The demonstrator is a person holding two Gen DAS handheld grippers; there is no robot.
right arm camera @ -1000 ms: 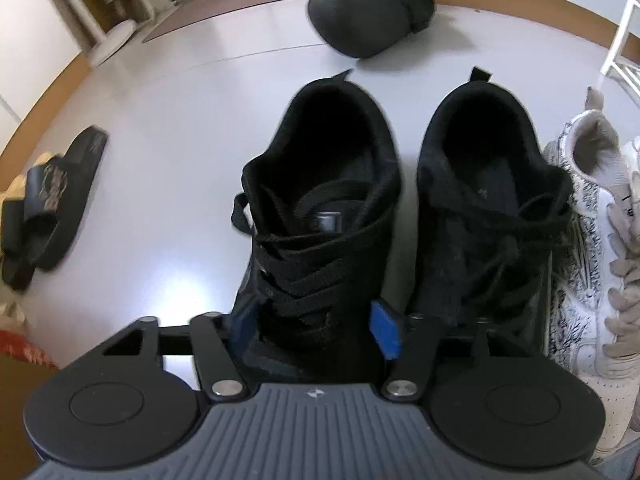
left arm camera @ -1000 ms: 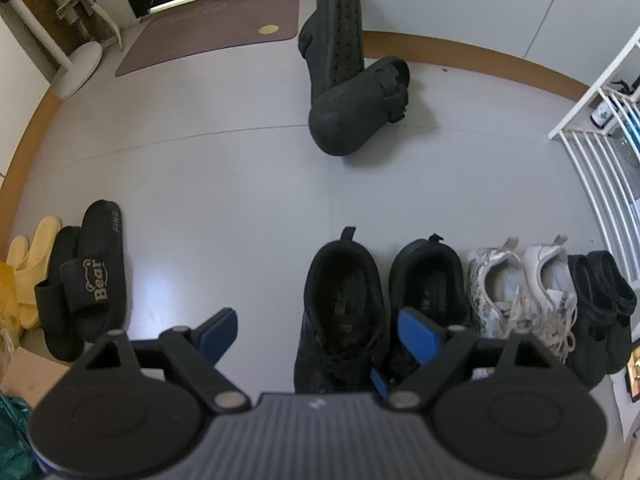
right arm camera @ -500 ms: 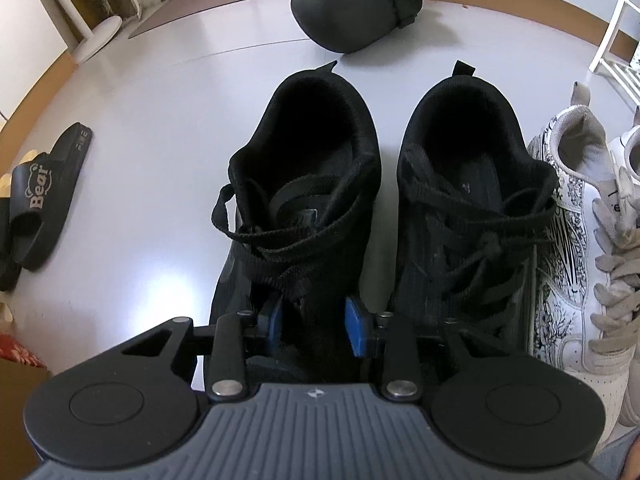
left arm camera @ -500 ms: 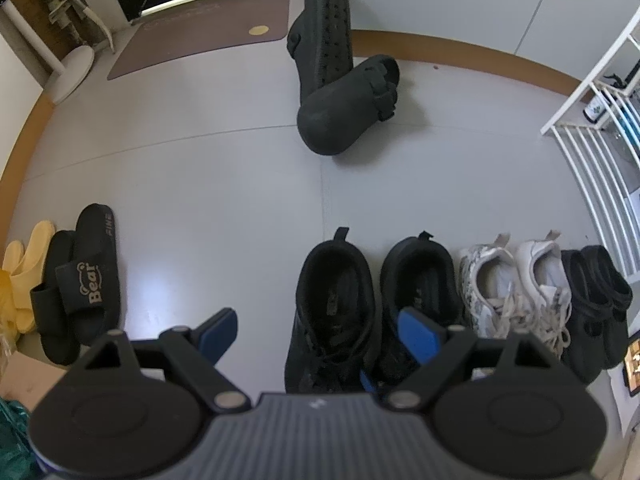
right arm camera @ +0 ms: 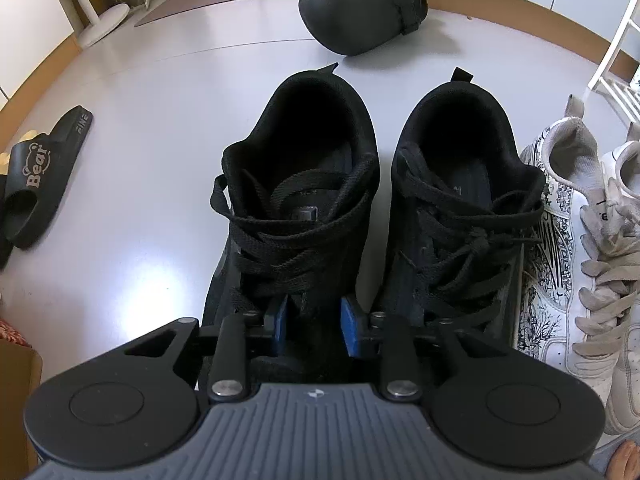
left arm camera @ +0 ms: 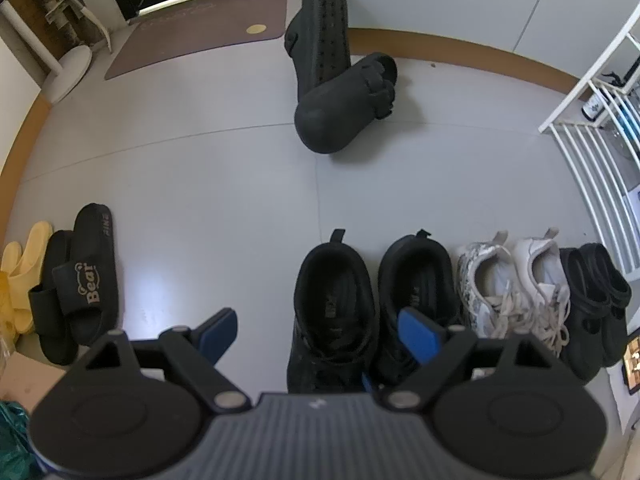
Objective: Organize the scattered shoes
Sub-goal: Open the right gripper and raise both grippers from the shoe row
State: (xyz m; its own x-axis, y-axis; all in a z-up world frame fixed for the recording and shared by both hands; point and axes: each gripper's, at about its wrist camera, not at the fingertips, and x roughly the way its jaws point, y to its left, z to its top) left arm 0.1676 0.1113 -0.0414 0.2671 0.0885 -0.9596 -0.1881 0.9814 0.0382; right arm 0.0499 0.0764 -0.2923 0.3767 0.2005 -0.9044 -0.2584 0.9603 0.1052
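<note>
In the right wrist view the right gripper (right arm camera: pixel 312 320) sat low in the centre of the frame with its jaws narrow and closing, the blue pads (right arm camera: pixel 349 322) pressed against the toe of the left black sneaker (right arm camera: pixel 296 208). That shoe stood just beside its mate, the right black sneaker (right arm camera: pixel 460 208), both with heels toward the top of the frame. Right of them lay the white sneakers (right arm camera: pixel 580 240). In the left wrist view the left gripper (left arm camera: pixel 320 332) hung wide with nothing between its jaws, above the grey floor (left arm camera: pixel 200 184). Two black clogs (left arm camera: pixel 340 100) lay heaped at upper centre, well apart from the row. Black slides (left arm camera: pixel 84 280) and yellow slippers (left arm camera: pixel 24 264) rested at the left edge, and a white rack (left arm camera: pixel 592 152) stood at the right.
</note>
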